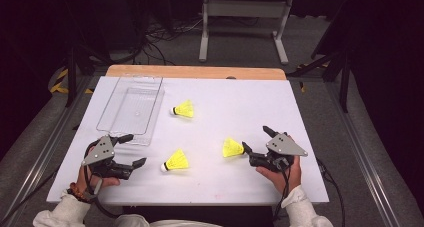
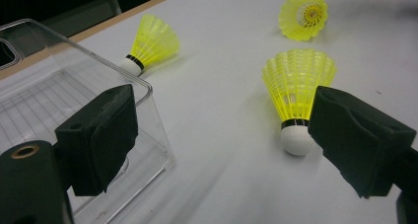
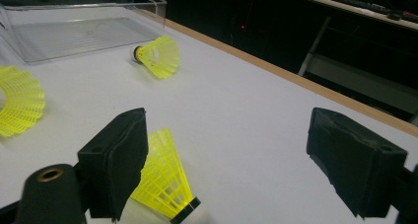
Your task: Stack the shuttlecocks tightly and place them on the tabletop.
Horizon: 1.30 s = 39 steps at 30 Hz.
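Observation:
Three yellow plastic shuttlecocks lie on the white table. One (image 1: pixel 183 109) rests near the clear plastic tray (image 1: pixel 131 112). A second (image 1: pixel 176 160) lies just right of my left gripper (image 1: pixel 137 148), which is open; in the left gripper view (image 2: pixel 226 135) its white cork (image 2: pixel 296 140) sits right beside the right-hand jaw. The third (image 1: pixel 232 148) lies at the tip of my open right gripper (image 1: pixel 255 137); in the right gripper view (image 3: pixel 236 160) it (image 3: pixel 165 179) lies against the inner side of the left-hand jaw, not pinched.
The tray holds nothing; its near corner (image 2: pixel 74 76) sits by my left gripper's far jaw. A wooden strip (image 1: pixel 195 72) edges the table's far side. Beyond it are a metal stand (image 1: pixel 245 17) and cables on the floor.

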### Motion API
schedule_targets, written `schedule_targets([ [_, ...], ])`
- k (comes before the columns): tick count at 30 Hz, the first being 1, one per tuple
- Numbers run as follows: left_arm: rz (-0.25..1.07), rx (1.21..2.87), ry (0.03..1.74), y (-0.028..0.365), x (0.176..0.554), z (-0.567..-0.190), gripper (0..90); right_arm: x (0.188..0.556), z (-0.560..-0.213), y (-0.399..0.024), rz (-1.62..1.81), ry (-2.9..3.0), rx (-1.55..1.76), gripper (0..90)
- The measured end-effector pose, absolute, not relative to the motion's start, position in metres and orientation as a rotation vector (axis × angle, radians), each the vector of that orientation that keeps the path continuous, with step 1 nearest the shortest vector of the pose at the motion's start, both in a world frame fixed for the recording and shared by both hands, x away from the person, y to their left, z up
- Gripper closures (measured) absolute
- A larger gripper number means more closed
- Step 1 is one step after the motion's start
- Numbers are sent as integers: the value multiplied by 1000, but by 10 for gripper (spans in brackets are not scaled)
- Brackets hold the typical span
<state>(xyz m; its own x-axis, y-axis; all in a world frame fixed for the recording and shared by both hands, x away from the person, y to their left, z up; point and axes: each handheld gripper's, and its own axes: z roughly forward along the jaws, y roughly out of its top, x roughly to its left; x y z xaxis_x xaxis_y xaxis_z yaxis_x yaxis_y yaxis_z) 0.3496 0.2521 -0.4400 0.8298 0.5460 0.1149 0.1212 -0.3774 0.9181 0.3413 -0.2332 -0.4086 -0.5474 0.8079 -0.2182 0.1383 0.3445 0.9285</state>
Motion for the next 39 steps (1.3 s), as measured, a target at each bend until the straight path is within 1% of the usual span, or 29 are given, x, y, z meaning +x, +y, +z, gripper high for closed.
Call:
schedule_targets([
  [15,494,1942,496,250,349,-442,114,345,-395,-213,1260,1954,769,97],
  [39,482,1970,486,245,350,-445,112,352,-391,-187,1246,1990,721,93],
])
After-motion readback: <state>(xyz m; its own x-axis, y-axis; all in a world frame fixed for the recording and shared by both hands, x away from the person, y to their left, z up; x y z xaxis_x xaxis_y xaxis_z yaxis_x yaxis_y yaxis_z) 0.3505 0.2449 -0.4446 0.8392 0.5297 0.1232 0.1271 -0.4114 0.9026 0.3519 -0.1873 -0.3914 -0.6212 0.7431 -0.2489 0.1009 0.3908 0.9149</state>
